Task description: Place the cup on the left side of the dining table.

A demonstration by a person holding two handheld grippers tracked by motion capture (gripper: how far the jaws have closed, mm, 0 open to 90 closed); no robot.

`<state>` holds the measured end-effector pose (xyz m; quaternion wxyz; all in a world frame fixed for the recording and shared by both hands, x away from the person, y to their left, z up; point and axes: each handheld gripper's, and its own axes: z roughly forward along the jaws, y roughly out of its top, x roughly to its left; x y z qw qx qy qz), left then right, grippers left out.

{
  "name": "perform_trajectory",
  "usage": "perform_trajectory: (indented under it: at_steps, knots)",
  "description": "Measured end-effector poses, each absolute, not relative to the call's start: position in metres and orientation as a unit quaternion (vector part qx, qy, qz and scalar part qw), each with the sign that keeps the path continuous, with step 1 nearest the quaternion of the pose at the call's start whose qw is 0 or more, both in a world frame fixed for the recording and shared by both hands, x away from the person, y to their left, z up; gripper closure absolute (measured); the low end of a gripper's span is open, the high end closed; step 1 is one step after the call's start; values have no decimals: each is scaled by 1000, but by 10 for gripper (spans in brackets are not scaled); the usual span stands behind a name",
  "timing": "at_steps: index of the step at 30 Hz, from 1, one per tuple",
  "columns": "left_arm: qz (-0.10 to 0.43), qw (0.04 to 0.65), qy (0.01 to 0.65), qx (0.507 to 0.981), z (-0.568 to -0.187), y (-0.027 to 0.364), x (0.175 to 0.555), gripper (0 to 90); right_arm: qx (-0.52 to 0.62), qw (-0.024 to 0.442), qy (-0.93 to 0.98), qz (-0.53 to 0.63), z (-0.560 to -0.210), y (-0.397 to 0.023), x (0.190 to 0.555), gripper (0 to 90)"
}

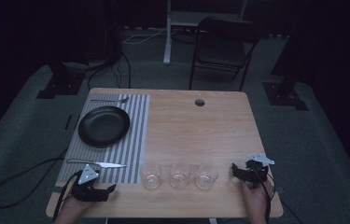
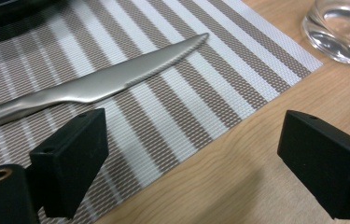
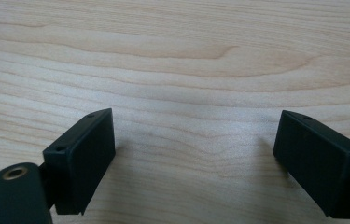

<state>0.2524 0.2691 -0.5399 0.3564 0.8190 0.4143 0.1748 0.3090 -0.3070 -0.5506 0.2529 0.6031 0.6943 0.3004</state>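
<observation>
A black plate (image 1: 103,125) rests on a striped placemat (image 1: 133,135) at the table's left. A fork (image 1: 111,100) lies beyond the plate, and a knife (image 1: 99,163) (image 2: 93,84) lies on the mat's near side. Three clear glasses (image 1: 150,175) (image 1: 179,175) (image 1: 206,176) stand in a row near the front edge. My left gripper (image 1: 102,192) (image 2: 191,158) rests open at the front left, over the mat's corner, just short of the knife. My right gripper (image 1: 238,171) (image 3: 196,158) stands open over bare wood, right of the glasses.
The wooden table (image 1: 200,135) has a round cable hole (image 1: 199,102) at the back. A folding chair (image 1: 224,46) stands behind the table. Cables (image 1: 18,177) run over the floor at the left. One glass (image 2: 340,32) stands just off the mat's corner.
</observation>
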Motion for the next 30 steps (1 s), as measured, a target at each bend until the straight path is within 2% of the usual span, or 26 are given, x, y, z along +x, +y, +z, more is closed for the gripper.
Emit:
perform_trajectory:
  at_steps: [30]
  knots:
    - [92,416,307,851,-538,186,265,94,603,253,694,300,-551,-307,309,122]
